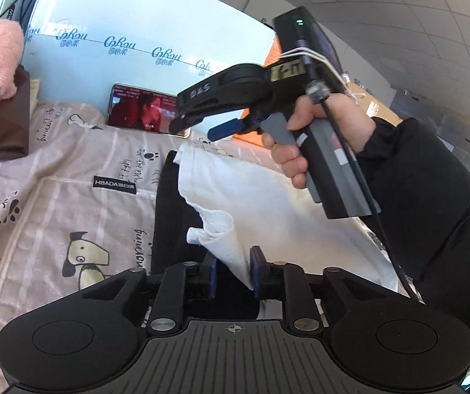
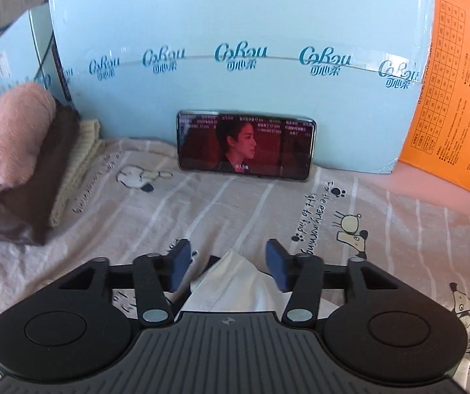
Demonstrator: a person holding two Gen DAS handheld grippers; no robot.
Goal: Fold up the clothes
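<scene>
A white garment (image 1: 261, 197) lies over a black garment (image 1: 169, 203) on the printed bedsheet (image 1: 54, 197). My left gripper (image 1: 233, 271) has a lifted fold of the white cloth between its blue pads (image 1: 257, 272), with a gap still showing on the left side. My right gripper (image 2: 231, 264) is open, and a peak of the white garment (image 2: 235, 282) rises between its spread pads (image 2: 276, 262) without being pinched. In the left wrist view the right gripper (image 1: 198, 124) hangs in a hand above the far edge of the white cloth.
A phone (image 2: 246, 144) playing video leans on a light blue box (image 2: 235, 32) at the back. An orange box (image 2: 458, 98) stands at right. Folded pink, brown and cream clothes (image 2: 14, 157) are stacked at left.
</scene>
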